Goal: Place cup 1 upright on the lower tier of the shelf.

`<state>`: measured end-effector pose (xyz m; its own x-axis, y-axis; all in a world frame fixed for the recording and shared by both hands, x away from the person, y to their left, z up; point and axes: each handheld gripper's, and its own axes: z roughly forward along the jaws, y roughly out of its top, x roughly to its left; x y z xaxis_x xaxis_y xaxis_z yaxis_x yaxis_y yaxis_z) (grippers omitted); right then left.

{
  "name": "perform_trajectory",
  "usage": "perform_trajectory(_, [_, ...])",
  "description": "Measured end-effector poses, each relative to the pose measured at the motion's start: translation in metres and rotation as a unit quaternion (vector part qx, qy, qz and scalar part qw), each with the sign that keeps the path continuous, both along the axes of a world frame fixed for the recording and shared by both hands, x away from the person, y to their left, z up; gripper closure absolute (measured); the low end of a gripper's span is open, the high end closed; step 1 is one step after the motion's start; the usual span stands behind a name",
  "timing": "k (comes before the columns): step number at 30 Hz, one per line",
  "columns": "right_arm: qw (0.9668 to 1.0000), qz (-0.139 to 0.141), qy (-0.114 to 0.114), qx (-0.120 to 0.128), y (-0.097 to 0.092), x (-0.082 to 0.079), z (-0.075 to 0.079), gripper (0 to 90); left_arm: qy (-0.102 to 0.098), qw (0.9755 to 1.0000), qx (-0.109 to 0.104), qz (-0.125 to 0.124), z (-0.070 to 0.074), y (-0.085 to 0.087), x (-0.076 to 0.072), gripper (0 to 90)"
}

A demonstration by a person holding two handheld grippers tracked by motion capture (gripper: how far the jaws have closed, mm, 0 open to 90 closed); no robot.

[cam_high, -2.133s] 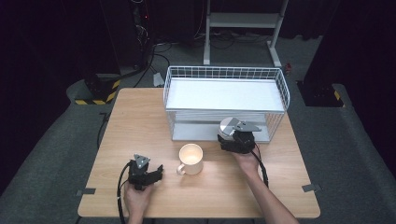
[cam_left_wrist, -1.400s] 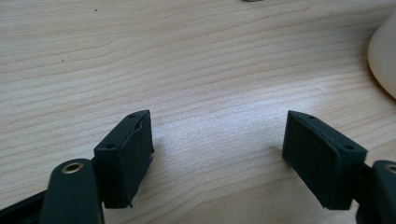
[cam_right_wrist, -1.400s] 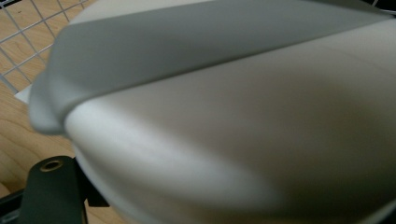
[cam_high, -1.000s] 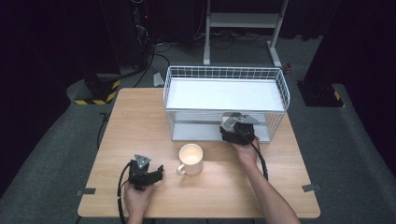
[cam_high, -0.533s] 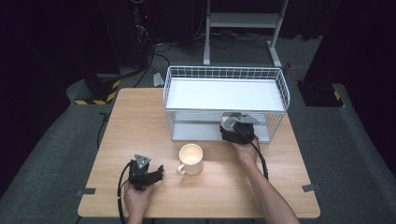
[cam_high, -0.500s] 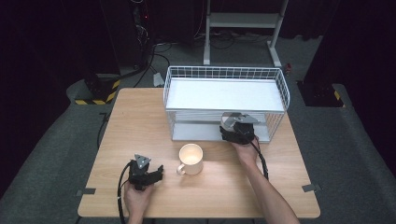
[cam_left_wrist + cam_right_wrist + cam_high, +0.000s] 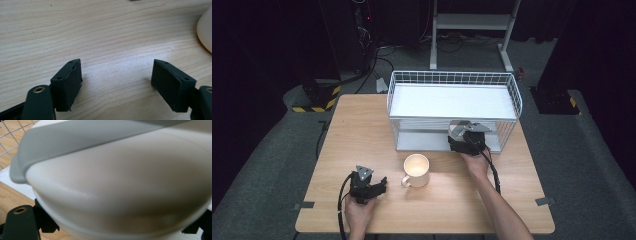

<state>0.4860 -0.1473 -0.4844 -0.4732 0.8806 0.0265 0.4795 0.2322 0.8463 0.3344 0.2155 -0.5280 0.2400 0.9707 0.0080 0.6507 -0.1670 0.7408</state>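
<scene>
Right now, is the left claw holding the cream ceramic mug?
No: the left claw stands open over bare wooden table, and the cream ceramic mug sits apart at the side.

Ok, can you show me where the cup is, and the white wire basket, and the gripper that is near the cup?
cup (image 7: 416, 170): high view, on its cream inside, near the middle.
white wire basket (image 7: 454, 75): high view, on its far wire rim.
left gripper (image 7: 382, 185): high view, between its jaw tips, which stand apart over the wood.

One cream mug (image 7: 416, 170) near the tabletop's front edge, one white wire rack (image 7: 454, 110) at the back edge, two grippers.
</scene>
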Motion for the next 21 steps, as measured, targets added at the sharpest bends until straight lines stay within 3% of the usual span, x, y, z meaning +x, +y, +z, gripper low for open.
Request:
perform_trajectory(12, [0.9999,0.002,0.003,-0.016,-0.002,-0.003,-0.002,12.4,0.000,1.0000,0.000,0.000,0.000,0.000,0.000,24.8])
perform_trajectory(16, [0.9999,-0.003,0.015,-0.005,-0.005,-0.008,-0.004,13.6,0.000,1.0000,0.000,0.000,0.000,0.000,0.000,24.8])
perform_trajectory(21, [0.9996,-0.001,0.027,-0.009,-0.006,-0.012,-0.008,17.7,0.000,1.0000,0.000,0.000,0.000,0.000,0.000,24.8])
